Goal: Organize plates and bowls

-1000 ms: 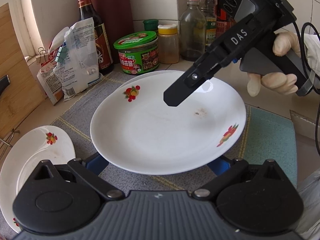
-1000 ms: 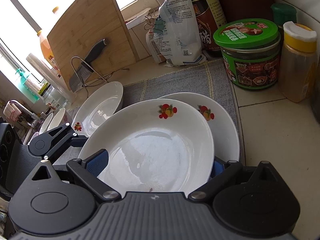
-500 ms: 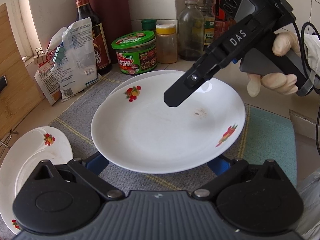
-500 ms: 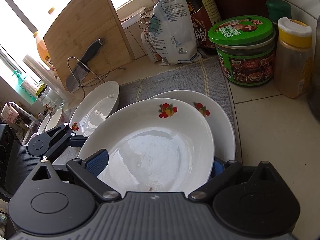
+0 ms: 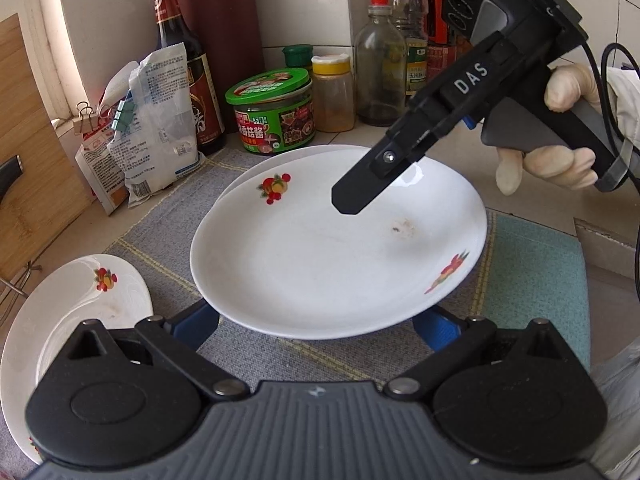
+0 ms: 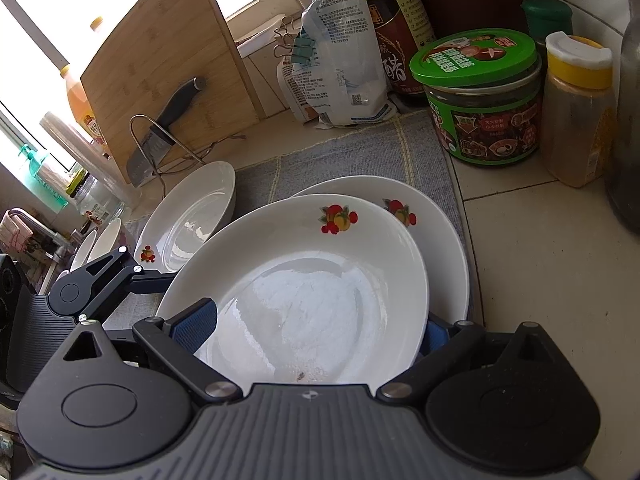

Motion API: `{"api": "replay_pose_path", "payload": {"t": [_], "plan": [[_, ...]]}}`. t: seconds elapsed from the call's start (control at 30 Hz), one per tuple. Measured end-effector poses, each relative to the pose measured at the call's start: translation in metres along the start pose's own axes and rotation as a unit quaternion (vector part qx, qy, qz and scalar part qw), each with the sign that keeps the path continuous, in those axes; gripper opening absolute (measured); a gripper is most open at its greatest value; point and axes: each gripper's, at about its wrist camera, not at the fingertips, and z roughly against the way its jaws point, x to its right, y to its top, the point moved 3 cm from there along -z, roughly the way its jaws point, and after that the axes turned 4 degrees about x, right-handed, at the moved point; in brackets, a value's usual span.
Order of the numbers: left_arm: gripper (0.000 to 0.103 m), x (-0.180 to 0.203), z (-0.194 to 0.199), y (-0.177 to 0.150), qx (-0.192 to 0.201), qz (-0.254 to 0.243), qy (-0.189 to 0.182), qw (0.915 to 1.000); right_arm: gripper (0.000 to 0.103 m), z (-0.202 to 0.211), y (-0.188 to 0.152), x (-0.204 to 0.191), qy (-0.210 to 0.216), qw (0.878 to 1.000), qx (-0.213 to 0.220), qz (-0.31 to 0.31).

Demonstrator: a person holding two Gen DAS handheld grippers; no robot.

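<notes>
A white plate with fruit prints (image 5: 320,256) (image 6: 312,284) sits on top of a second like plate (image 5: 320,151) (image 6: 440,220) on the grey mat. My left gripper (image 5: 316,328) is open, its blue pads at either side of the plate's near rim. My right gripper (image 6: 316,332) is open too, its pads astride the opposite rim; its black finger (image 5: 372,176) hangs over the plate in the left wrist view. A third plate (image 5: 60,320) (image 6: 192,216) lies apart to the left.
A green-lidded jar (image 5: 276,112), yellow-lidded spice jar (image 5: 334,94), sauce bottles (image 5: 188,68), a clipped bag (image 5: 156,120) and a knife block stand along the back wall. A bamboo board (image 6: 160,60) with a cleaver (image 6: 160,140) is at the left. A teal cloth (image 5: 532,280) lies at the right.
The left wrist view has drifted slightly, so the plates sit a little further right and up. Both grippers stay open around the top plate.
</notes>
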Motion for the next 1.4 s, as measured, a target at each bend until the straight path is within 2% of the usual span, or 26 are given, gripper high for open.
{"api": "replay_pose_path", "payload": {"t": [0.9,1.4], "plan": [[0.102,0.003,0.009,-0.001,0.007,-0.004,0.009,0.9999,0.102,0.013,-0.010,-0.004,-0.007,1.000,0.004,-0.013],[0.102,0.001,0.006,-0.003,-0.002,-0.003,0.018,0.9998,0.102,0.021,-0.015,-0.008,-0.013,1.000,0.008,-0.022]]}}
